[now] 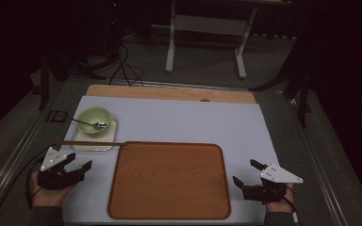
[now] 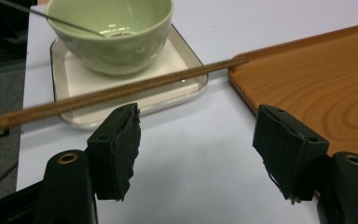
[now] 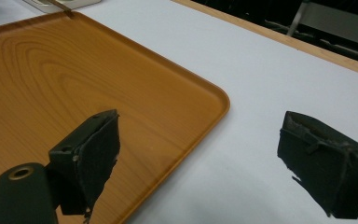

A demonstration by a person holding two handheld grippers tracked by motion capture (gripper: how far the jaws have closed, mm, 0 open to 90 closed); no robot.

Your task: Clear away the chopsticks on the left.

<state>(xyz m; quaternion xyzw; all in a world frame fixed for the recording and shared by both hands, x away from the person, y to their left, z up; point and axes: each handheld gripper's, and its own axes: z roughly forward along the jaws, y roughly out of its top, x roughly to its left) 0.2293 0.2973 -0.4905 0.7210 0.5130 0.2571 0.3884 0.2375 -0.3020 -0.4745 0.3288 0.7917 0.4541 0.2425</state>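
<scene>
A wooden tray lies in the middle of the white table cover, near the front edge. Behind its left corner a green bowl with a metal spoon in it stands on a small square white plate. A pair of brown chopsticks lies across that plate's front, tips reaching the tray corner. My left gripper is open, left of the tray and just in front of the plate. In the left gripper view the chopsticks cross above the open jaws. My right gripper is open, right of the tray.
The white cover spreads over a wooden tabletop. A grey frame borders the table on both sides. Beyond the far edge stand a white table stand and cables on the floor.
</scene>
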